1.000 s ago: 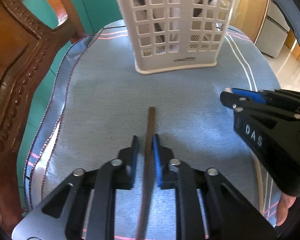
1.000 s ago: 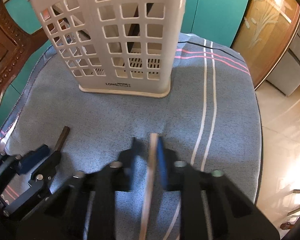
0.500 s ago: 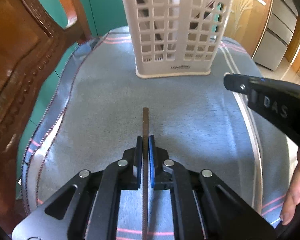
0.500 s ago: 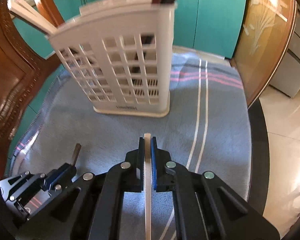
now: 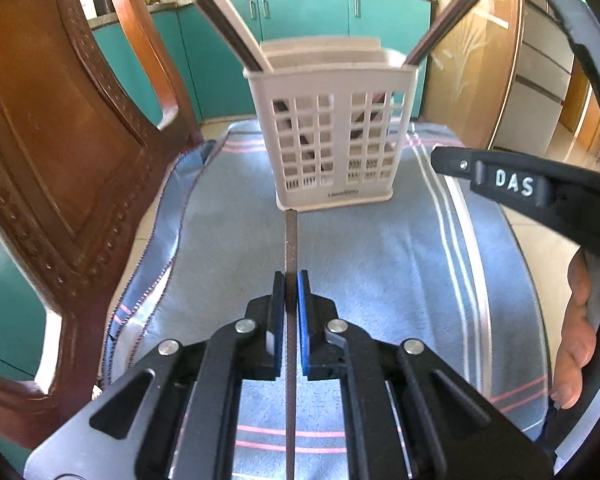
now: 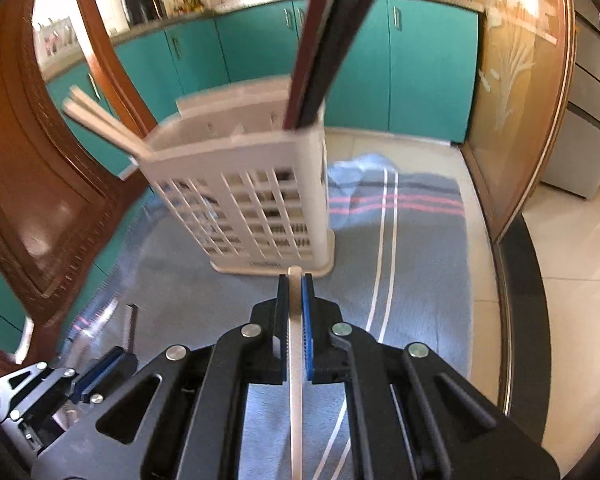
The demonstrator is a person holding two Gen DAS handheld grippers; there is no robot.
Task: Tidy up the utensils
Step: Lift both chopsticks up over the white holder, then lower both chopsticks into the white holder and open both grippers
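Angling downward over the blue cloth (image 5: 380, 264), left gripper (image 5: 291, 294) pinches a dark chopstick (image 5: 291, 248), right gripper (image 6: 296, 296) a white chopstick (image 6: 295, 360); white basket (image 5: 332, 136) stands toward the cloth's far edge.

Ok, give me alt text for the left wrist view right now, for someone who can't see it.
The left gripper is shut on a dark brown chopstick that points toward a white slotted utensil holder standing on a blue striped cloth. More sticks lean out of the holder's two ends, and the right gripper reaches in from the right.
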